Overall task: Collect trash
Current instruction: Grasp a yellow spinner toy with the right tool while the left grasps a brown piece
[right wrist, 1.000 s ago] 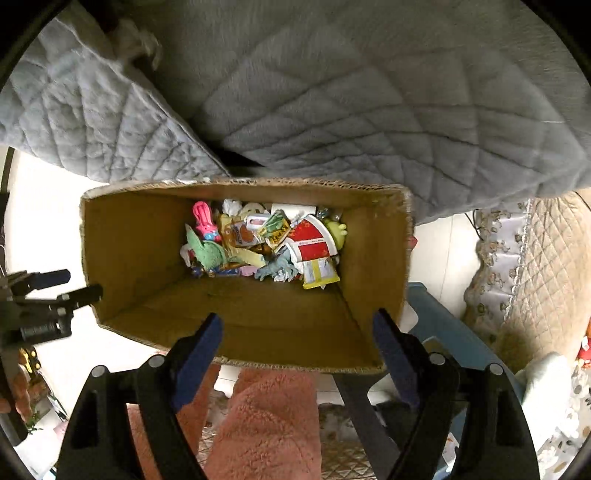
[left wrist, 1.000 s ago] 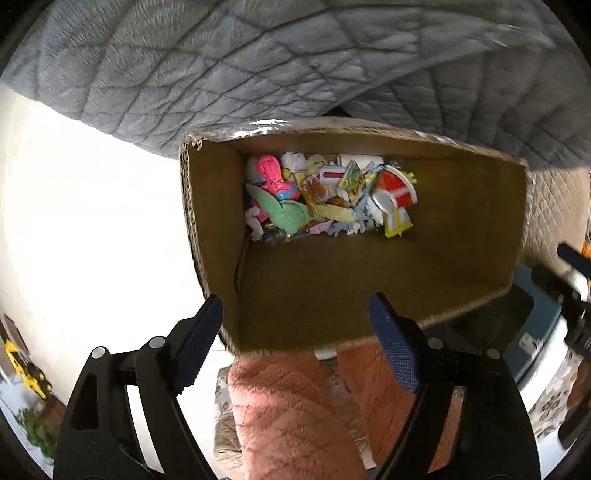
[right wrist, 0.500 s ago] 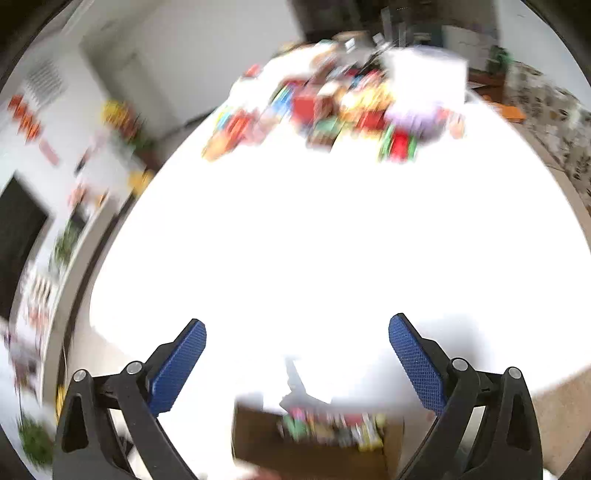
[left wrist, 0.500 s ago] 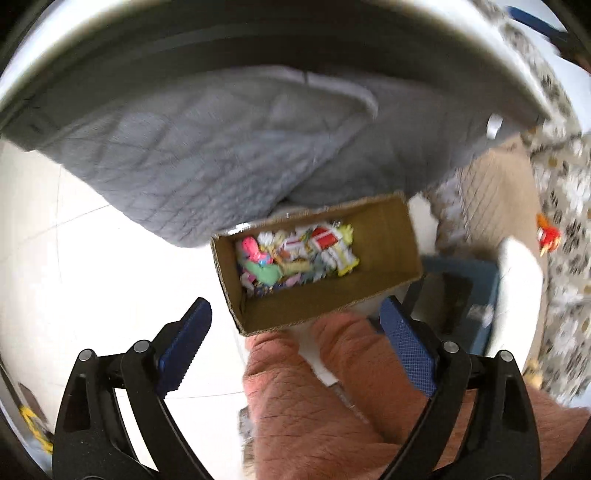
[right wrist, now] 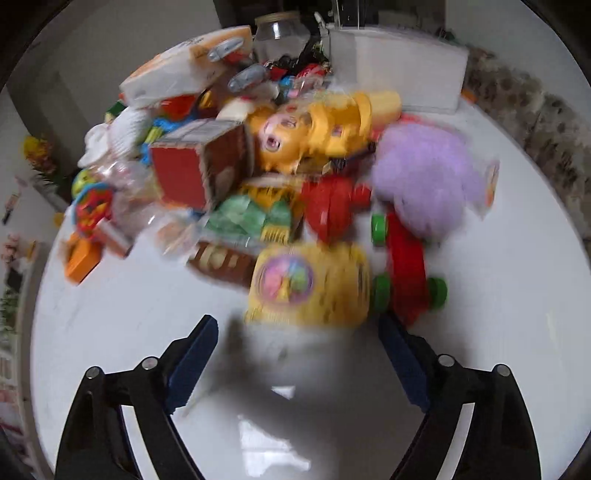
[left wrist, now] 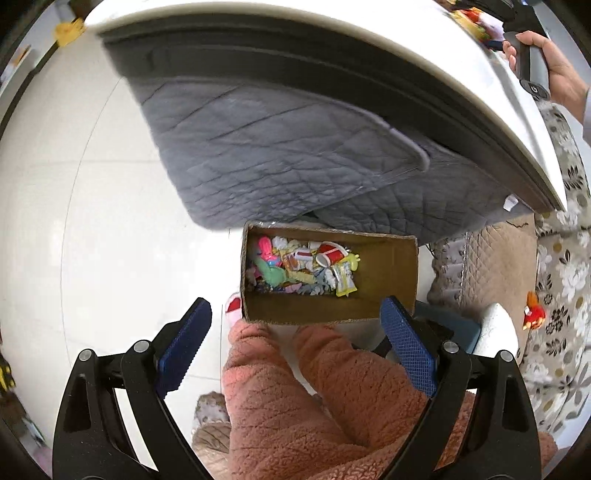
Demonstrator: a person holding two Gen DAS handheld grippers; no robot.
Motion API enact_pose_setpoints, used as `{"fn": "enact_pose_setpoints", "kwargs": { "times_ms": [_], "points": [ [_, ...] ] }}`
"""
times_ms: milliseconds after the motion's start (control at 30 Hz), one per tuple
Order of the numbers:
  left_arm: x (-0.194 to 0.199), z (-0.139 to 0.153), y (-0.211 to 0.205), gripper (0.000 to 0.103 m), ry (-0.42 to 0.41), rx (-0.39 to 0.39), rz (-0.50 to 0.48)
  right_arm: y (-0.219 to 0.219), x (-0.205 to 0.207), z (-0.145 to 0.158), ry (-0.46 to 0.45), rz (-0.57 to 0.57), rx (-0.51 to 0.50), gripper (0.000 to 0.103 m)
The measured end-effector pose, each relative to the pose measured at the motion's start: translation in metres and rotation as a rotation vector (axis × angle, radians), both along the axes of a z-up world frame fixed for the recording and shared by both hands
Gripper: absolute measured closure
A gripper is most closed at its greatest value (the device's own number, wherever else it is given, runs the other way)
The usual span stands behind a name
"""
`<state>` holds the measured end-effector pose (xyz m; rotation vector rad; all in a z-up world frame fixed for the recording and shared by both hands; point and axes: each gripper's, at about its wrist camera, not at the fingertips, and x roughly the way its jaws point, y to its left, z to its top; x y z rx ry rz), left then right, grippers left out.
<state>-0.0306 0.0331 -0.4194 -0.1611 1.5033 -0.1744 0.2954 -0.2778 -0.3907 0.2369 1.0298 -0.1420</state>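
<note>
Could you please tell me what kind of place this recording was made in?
Probably a home living room: a white table piled with toys, a grey quilted cover hanging beneath it, and floral-covered seating beside a cardboard box of trash.

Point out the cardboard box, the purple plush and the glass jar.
cardboard box point(left wrist: 391, 258): left wrist view, bare inner wall on its right side.
purple plush point(right wrist: 424, 184): right wrist view, middle of its fuzzy body.
glass jar point(right wrist: 279, 31): right wrist view, clear wall just below the lid.

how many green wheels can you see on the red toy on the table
3 green wheels on the red toy: one at its far left side, one at its near left, one at its near right. A fourth may be hidden under the purple plush.
</note>
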Motion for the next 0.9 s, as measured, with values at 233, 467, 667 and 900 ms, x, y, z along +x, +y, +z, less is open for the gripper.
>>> {"fn": "enact_pose_setpoints", "kwargs": {
  "times_ms": [233,467,667,900],
  "points": [
    [0.002,0.004,0.002,0.013,0.012,0.018,0.008,0.009,0.015,0.005,0.044,0.084,-0.097,0.04],
    [0.033,0.065,-0.026,0.013,-0.154,-0.03,-0.097,-0.003,-0.088,0.032,-0.035,0.205,0.071,0.04],
    [0.114,0.104,-0.08,0.013,-0.335,-0.036,-0.202,-0.024,-0.19,0.057,-0.088,0.185,0.156,0.04],
    [0.266,0.077,-0.184,0.013,-0.423,-0.009,-0.213,-0.061,-0.274,0.077,-0.145,0.051,0.196,0.04]
  ]
}}
